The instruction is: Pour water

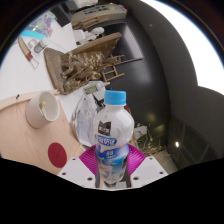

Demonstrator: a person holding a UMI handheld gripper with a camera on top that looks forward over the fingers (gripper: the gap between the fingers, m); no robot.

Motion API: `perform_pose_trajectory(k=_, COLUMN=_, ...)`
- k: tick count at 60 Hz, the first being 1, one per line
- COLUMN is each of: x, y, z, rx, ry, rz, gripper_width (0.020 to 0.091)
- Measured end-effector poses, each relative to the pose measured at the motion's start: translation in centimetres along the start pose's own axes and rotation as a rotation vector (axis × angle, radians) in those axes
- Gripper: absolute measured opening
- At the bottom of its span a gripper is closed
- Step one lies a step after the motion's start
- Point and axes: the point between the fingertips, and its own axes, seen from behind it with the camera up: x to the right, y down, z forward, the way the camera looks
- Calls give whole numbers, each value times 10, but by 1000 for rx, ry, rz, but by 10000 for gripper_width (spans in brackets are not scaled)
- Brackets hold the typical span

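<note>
Gripper view, gripper [113,172] clamping upright bottle [113,138]

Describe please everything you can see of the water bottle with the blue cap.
The water bottle is clear plastic with a light blue screw cap, still on, and a dark label with white print above a blue-white band. It stands about upright in the gripper, between its fingers, whose pink pads press on its lower sides. A white cup stands apart on the table.
</note>
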Motion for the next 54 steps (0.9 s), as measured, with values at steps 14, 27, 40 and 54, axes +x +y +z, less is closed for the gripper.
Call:
perform_pose_trajectory(k=14, x=-37, y=-26, z=55, rx=104, ry=54, rz=-497, gripper_width=340)
perform_pose_trajectory(k=27, x=-56, y=-33, z=67, rx=154, ry=70, rz=-654, gripper_width=340)
perform_pose_trajectory(k=40, x=-49, y=-29, z=59, rx=142, ry=10, rz=-440, gripper_width=341)
perform_pose_trajectory(k=54, x=-46, y=-20, z=35, rx=25, ry=-229, rz=435, gripper_width=342)
